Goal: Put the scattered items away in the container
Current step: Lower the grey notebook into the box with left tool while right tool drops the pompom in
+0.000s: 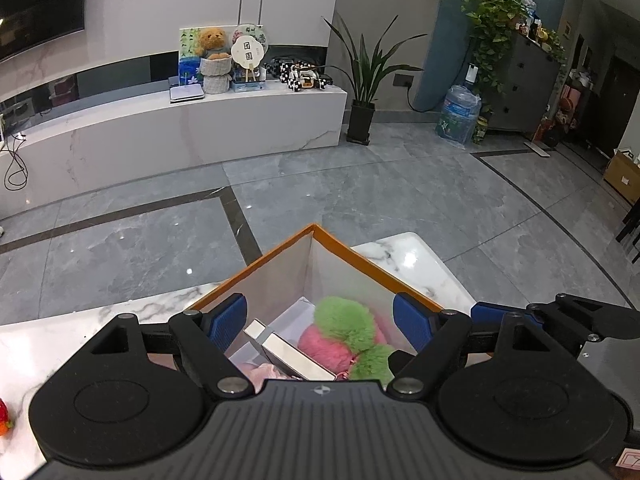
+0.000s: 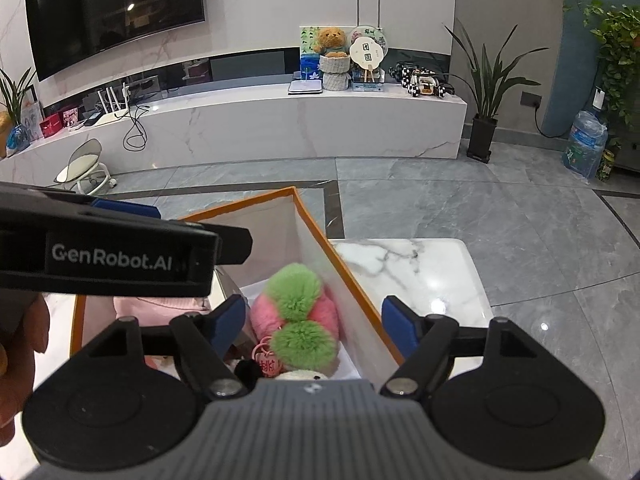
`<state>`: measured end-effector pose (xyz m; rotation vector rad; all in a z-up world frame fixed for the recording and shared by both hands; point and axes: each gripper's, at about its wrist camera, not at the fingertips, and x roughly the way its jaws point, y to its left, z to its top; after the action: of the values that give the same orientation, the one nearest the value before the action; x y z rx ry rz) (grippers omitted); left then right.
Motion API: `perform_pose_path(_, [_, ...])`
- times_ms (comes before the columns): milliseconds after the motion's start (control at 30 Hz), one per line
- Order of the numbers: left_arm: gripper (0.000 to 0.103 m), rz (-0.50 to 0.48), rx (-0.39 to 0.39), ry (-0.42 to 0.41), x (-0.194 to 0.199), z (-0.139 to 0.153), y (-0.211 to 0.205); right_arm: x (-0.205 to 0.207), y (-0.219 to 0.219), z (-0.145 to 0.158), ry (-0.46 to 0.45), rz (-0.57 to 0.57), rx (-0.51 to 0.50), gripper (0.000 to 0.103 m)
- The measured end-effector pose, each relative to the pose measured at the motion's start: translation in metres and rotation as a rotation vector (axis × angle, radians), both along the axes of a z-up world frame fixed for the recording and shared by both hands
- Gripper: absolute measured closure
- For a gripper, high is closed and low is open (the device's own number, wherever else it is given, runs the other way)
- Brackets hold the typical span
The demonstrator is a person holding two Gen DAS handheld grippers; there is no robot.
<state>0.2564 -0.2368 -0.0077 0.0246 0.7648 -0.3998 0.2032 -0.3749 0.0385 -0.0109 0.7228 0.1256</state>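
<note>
White marble tabletop point(image 2: 420, 276) fills the lower middle of both views, and on it stands the orange-rimmed container point(image 1: 276, 258), a white-walled box whose corner points away toward the centre of each frame.

Nearest the lens, the left gripper point(image 1: 320, 320) hangs over the container's opening at the bottom of its own view, blue pads point(image 1: 230, 318) spread wide with nothing between them. The right gripper point(image 2: 314, 322) hovers likewise above the box, jaws apart and empty; the left tool's black body crosses the left side of that view.

Inside the container lies a fluffy pink and green plush toy point(image 2: 298, 312), beside it a flat white box point(image 1: 288, 350) tilted against the wall, a pale pink cloth point(image 2: 160, 306) at the left, and a small pink charm point(image 2: 268, 364) just below the plush. At the lower left edge of the left view a red item point(image 1: 3, 416) sits on the tabletop, outside the box.

Beyond the table spreads a grey tiled floor point(image 1: 360, 184). Farther back, a long white TV bench point(image 2: 280, 128) carries a teddy bear point(image 2: 331, 42); a potted plant point(image 2: 486, 92) stands at its right end, a water bottle point(image 2: 586, 144) farther right, and a television point(image 2: 112, 8) hangs upper left.
</note>
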Motion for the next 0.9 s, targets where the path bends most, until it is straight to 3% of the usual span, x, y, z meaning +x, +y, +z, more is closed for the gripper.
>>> perform_pose_path(467, [0.008, 0.006, -0.013, -0.011, -0.004, 0.004, -0.003, 0.000, 0.000, 0.002, -0.005, -0.008, 0.000, 0.024])
perform_pose_path(633, [0.008, 0.095, -0.066, -0.026, -0.015, 0.019, 0.005, -0.001, -0.007, 0.003, -0.012, -0.045, 0.012, 0.022])
perform_pose_path(767, [0.008, 0.229, -0.052, 0.038, -0.034, 0.041, 0.006, -0.001, -0.014, 0.007, -0.023, -0.087, 0.030, 0.022])
perform_pose_path(900, [0.008, 0.246, -0.102, 0.072, -0.068, 0.066, 0.005, -0.002, -0.021, 0.009, -0.031, -0.129, 0.051, 0.022])
